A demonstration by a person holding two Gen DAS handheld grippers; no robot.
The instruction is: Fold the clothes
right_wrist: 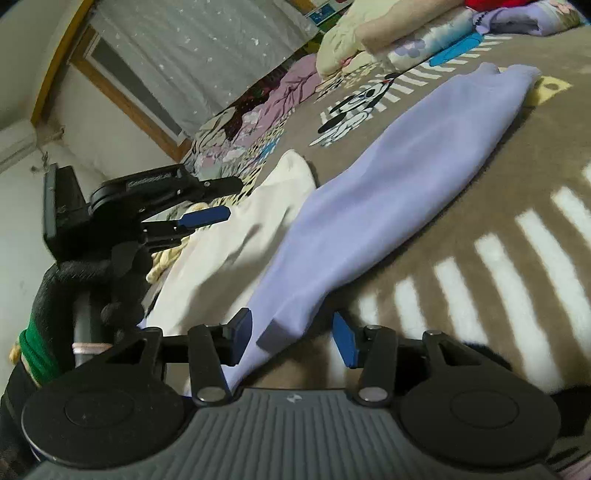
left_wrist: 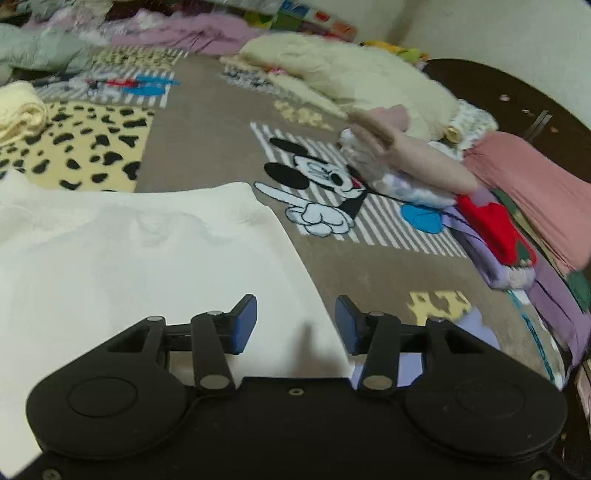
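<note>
A garment lies flat on the brown cartoon blanket (left_wrist: 207,122). Its white body (left_wrist: 129,266) fills the left of the left wrist view and shows in the right wrist view (right_wrist: 221,258). A lavender sleeve (right_wrist: 388,192) stretches diagonally across the right wrist view; a bit shows in the left wrist view (left_wrist: 476,325). My left gripper (left_wrist: 295,325) is open just above the white fabric's right edge, holding nothing. It also shows in the right wrist view (right_wrist: 214,201). My right gripper (right_wrist: 291,339) is open with the sleeve's near folded corner between its jaws.
A stack of folded clothes (left_wrist: 491,229) and a cream fluffy blanket (left_wrist: 354,74) lie along the right. Purple and grey clothes (left_wrist: 192,33) pile at the far end. A cream knit (left_wrist: 18,110) sits far left. A curtained window (right_wrist: 192,48) is behind.
</note>
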